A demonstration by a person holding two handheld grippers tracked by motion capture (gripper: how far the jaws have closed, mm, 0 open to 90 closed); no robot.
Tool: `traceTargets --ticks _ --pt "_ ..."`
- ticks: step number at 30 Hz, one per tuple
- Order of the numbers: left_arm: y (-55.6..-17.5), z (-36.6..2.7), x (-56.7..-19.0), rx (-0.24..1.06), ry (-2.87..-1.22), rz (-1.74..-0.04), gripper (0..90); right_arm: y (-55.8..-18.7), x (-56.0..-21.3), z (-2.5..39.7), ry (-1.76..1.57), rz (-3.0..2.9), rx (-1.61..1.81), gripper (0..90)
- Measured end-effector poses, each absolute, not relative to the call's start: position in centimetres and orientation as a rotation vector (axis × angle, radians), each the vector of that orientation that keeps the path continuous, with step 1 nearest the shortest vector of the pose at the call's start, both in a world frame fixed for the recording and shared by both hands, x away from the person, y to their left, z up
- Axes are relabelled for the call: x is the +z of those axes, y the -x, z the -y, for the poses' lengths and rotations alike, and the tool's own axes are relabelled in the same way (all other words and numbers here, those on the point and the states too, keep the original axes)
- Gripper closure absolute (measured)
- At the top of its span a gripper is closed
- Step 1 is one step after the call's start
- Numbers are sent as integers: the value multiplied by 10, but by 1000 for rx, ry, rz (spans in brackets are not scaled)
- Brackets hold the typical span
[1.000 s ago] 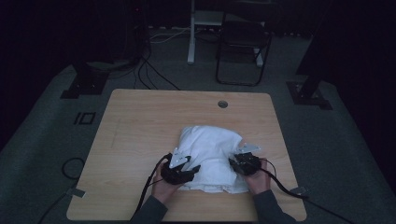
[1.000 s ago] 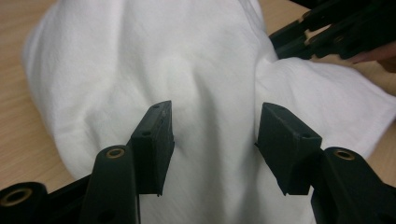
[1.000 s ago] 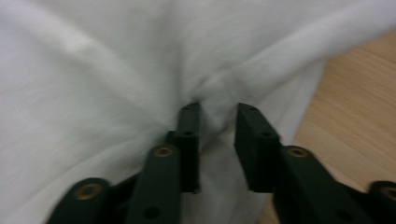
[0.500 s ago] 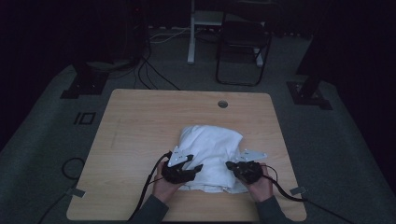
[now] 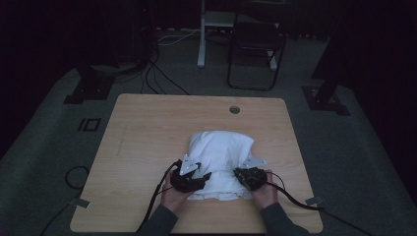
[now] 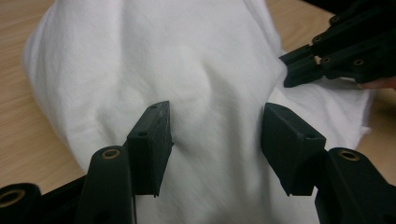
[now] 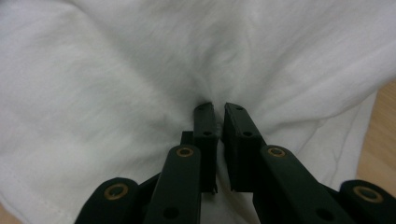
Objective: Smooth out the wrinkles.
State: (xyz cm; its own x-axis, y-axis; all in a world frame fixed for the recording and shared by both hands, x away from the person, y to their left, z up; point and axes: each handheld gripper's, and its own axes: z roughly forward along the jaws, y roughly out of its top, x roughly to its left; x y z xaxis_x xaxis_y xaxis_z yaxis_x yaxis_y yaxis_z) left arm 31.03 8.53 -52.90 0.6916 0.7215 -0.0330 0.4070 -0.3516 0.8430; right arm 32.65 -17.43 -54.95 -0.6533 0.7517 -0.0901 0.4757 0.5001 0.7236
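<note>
Right gripper [image 7: 219, 116] pinched on white cloth [image 5: 221, 152] at lower centre of frame; left gripper [image 6: 215, 140] spread open over a fold. Mid-fold, apparently, on the worktop [image 5: 147, 128]. Next: closing left, then lifting both edges together.

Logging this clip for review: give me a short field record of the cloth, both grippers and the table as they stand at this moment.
item: white cloth, bunched in a heap on the near half of the table
left gripper: open, jaws astride a fold of the cloth, not closed on it
right gripper: shut on the cloth, fabric puckered at its jaws
surface: wooden table, round hole near the far edge
background: chair on the floor beyond the table
</note>
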Motion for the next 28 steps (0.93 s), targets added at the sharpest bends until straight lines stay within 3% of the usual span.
traceTargets --ticks 12,19,20,22,28 --pt "-357 -126 -524 568 -1953 -1050 434 -381 -550 130 -1037 -2367 1063 790" --pt "-377 -143 -522 582 -1921 -1125 429 -408 -549 107 -1022 -2378 1088 774" --pt "-380 -146 -521 573 -1906 -1135 429 -412 -548 104 -1020 -2378 1088 758" --pt "-377 -157 -512 579 -1853 -1158 404 -414 -538 110 -1053 -2304 1154 489" --pt "-362 -186 -490 617 -1772 -1160 403 -393 -513 139 -1055 -2161 1270 375"
